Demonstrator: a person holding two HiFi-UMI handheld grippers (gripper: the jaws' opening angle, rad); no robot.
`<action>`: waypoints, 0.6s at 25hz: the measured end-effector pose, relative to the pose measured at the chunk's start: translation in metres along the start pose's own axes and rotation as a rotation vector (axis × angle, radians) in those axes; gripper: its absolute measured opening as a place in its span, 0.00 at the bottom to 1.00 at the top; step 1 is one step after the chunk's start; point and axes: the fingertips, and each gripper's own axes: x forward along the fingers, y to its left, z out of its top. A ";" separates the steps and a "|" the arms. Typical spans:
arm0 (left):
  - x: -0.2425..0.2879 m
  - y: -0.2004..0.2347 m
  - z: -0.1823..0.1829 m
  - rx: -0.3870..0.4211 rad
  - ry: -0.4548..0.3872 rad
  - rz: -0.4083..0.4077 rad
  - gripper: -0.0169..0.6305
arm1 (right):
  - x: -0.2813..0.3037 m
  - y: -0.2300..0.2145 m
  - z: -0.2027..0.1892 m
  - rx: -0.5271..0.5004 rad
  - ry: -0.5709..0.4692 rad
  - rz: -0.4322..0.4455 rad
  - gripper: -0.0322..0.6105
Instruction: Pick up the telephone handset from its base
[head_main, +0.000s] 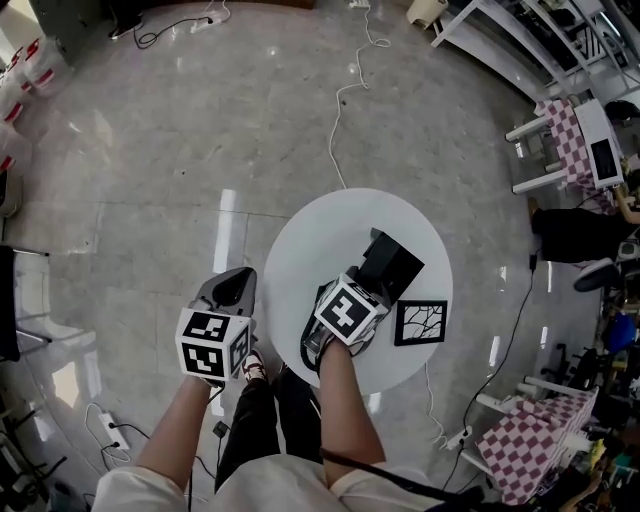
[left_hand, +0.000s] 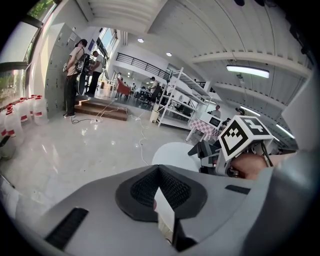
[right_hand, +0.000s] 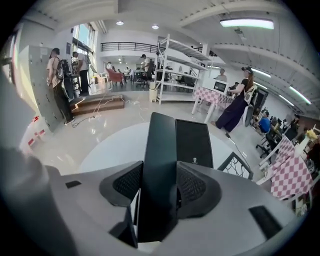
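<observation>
Clamping the handset (right_hand: 157, 165) on the desk (head_main: 300, 250), right gripper (right_hand: 160, 184); left gripper (left_hand: 159, 192) closed, off the desk's edge.
The right gripper's pads press both sides of the black handset, which runs along the left side of the base (right_hand: 194, 142) in the right gripper view. Its near end is hidden under the jaws, and whether it has left the base cannot be told. In the head view the marker cube covers nearly all of it. The left gripper's jaws are together over the floor, with an unclear pale sliver at their seam. A black square frame (head_main: 420, 322) lies just beside the base.
</observation>
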 end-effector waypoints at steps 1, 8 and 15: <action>-0.002 -0.001 0.000 0.001 -0.001 -0.001 0.04 | 0.000 0.001 -0.001 -0.010 0.007 -0.001 0.40; -0.012 -0.004 -0.002 0.037 0.002 0.005 0.04 | 0.002 0.001 0.002 0.005 0.034 -0.032 0.42; -0.016 -0.005 -0.007 0.033 0.010 0.015 0.04 | -0.001 -0.006 -0.001 0.051 0.062 0.012 0.39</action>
